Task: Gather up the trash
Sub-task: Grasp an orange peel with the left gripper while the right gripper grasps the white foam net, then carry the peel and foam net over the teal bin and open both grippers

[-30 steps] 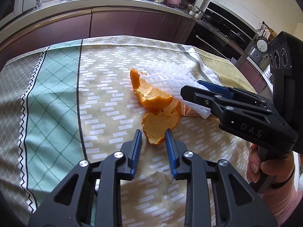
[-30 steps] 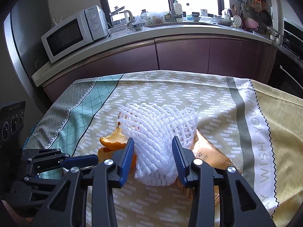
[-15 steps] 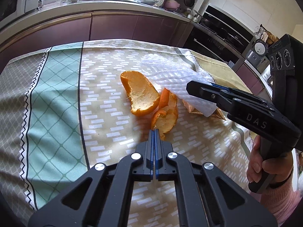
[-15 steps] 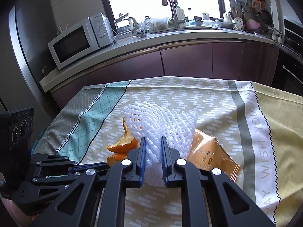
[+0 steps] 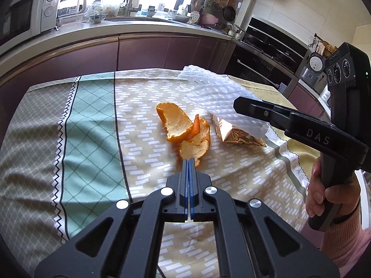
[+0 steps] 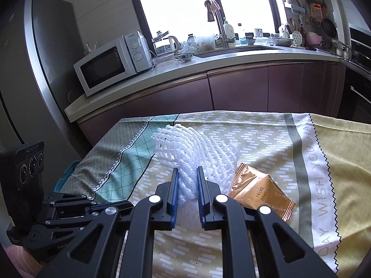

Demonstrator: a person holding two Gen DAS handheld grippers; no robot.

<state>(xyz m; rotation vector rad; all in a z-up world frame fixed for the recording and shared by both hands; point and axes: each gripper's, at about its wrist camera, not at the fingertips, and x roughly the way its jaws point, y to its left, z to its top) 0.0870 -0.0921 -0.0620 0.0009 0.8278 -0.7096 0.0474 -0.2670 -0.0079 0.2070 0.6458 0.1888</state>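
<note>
Two grippers are mine, one in each hand, both over a table draped in a patterned tablecloth (image 5: 92, 125). My left gripper (image 5: 188, 162) has its blue jaws pressed tight together, and their tips pinch the near edge of an orange peel (image 5: 196, 144), a curled piece with its pale inside showing. A second, larger peel piece (image 5: 172, 121) leans against it on the far side. My right gripper (image 6: 187, 173) has its jaws drawn in on a white foam fruit net (image 6: 197, 153), squeezing the net's near end between the pads while the rest fans out beyond the tips, raised off the cloth. Just beside the net, to its right, a crumpled golden snack wrapper (image 6: 259, 192) lies flat on the cloth. From the left view, my right hand (image 5: 329, 194) grips the black handle, a pink sleeve (image 5: 345, 238) at the wrist.
</note>
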